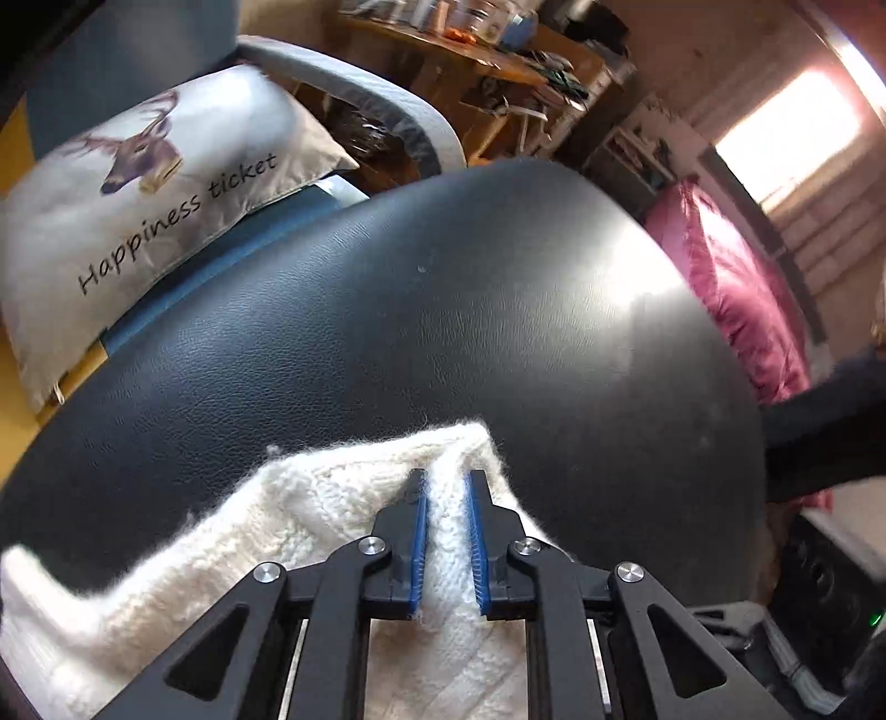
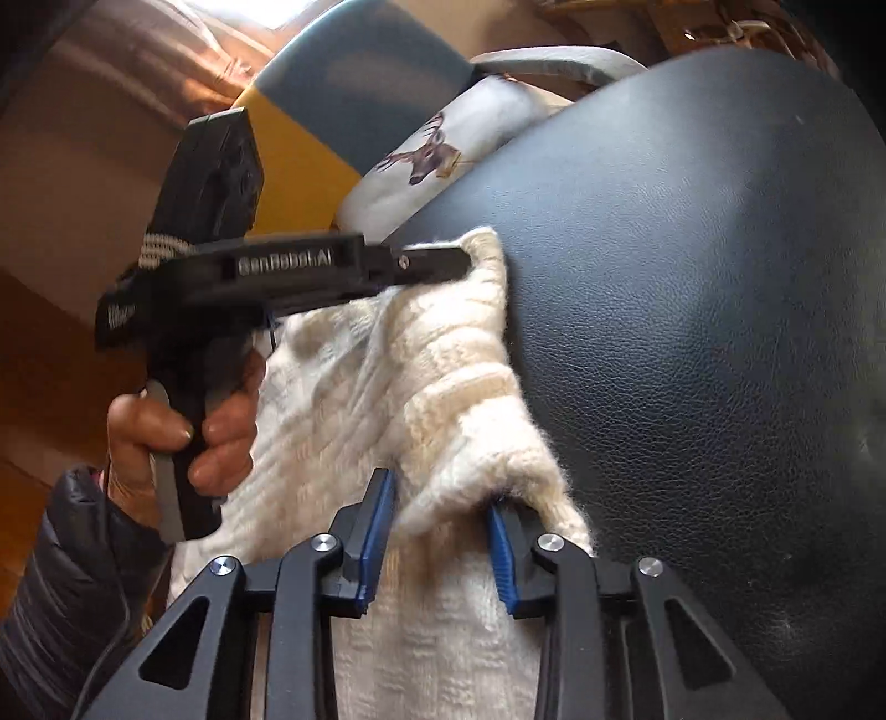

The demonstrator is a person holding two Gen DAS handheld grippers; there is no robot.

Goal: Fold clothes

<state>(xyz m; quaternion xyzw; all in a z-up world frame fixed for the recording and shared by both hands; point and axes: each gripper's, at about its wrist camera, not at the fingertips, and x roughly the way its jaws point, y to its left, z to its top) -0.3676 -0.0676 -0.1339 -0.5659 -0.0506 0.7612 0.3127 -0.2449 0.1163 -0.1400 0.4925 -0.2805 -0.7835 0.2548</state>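
A white cable-knit sweater (image 1: pixel 343 515) lies at the near edge of a black leather surface (image 1: pixel 443 304). My left gripper (image 1: pixel 447 482) is shut on a raised ridge of the knit near its far corner. In the right wrist view the sweater (image 2: pixel 432 354) stretches along the left edge of the leather (image 2: pixel 692 277). My right gripper (image 2: pixel 437 493) grips a thick bunched fold, and fuzzy knit drapes over its right finger. The left gripper (image 2: pixel 465 260), held by a hand (image 2: pixel 183 437), pinches the sweater's far corner.
A deer pillow (image 1: pixel 138 183) reading "Happiness ticket" rests on a blue and yellow chair (image 2: pixel 343 72) beyond the leather's left side. A pink cushion (image 1: pixel 736 299) lies past the right edge. A cluttered wooden desk (image 1: pixel 470 50) stands behind. A dark sleeve (image 1: pixel 830 432) reaches in from the right.
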